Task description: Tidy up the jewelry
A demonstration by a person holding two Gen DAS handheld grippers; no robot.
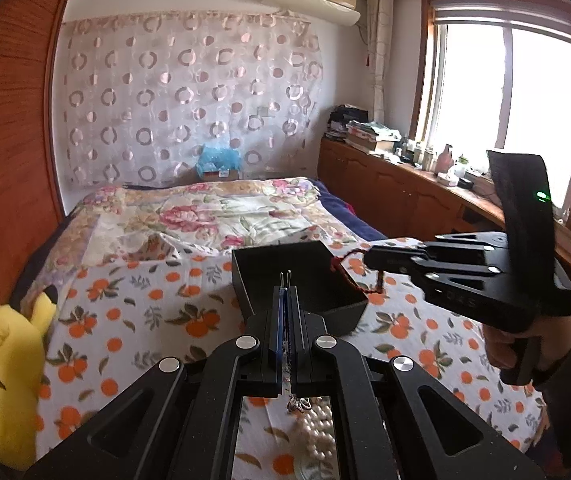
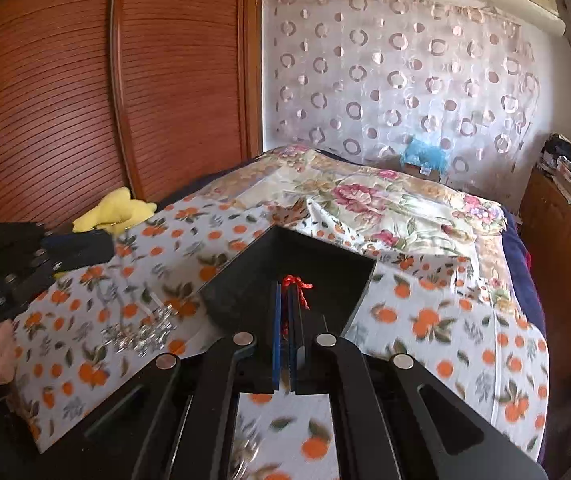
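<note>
two pairs of tongs are up over the bed (image 1: pixel 133 292), each pressed together on a piece of jewelry. in the left wrist view the left tongs (image 1: pixel 285 280) sit at the lower centre of the frame, pinching a thin silver chain (image 1: pixel 299 403) whose two wire-like ends poke up past the fingertips; the rest hangs out of the back of the pads as a small silvery tangle, low in the frame. just below that tangle a pearl strand (image 1: pixel 319 428) lies on the orange-print sheet, its long axis running down toward the bottom edge.

the right tongs (image 1: pixel 367 259) come in from the right of that same view, pointing left, pinching a red cord bracelet (image 1: pixel 359 276). the cord droops in a loop beneath the tips, hanging at the right rim of the black box (image 1: pixel 309 280). in the right wrist view the red cord sticks up past the pads at frame centre, with the open box right behind it, one corner pointing away up the frame.

a sparkly silver piece (image 2: pixel 141 330) lies on the sheet left of the box in the right wrist view, blurred. a yellow plush toy (image 1: pixel 3 376) sits at the left edge.
</note>
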